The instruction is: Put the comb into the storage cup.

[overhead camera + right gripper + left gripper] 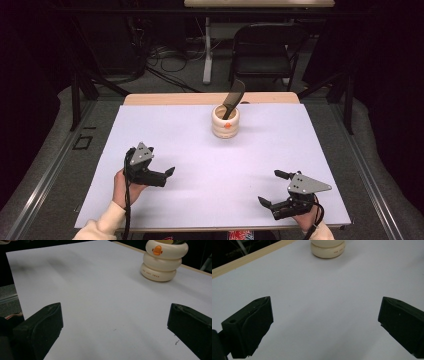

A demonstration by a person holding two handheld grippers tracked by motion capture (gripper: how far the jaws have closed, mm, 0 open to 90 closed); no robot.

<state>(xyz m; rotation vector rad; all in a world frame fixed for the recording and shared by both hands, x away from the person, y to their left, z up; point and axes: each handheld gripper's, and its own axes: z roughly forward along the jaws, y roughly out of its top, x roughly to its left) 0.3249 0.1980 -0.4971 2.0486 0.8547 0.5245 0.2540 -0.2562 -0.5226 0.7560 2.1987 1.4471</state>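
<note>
Both grippers wait spread wide, short of the holder.
High view: left gripper (161, 172) and right gripper (272, 190) rest near the table's front; the comb (233, 98) leans in the cream holder (225, 125) beyond. Left gripper view: jaws apart, holder base (327, 250) ahead. Right gripper view: jaws apart, duck-beaked holder (163, 261) stands clear, reachable.

1. The holder (225, 121) is cream, with an orange beak mark on its front (157, 250) and small brownish lettering low on its base
2. The comb (233, 98) in it is black
3. The table sheet (200, 165) is pale lilac-white
4. The table edge (165, 99) is light wood
5. Both grippers, left (167, 172) and right (270, 187), are black with grey plates
</note>
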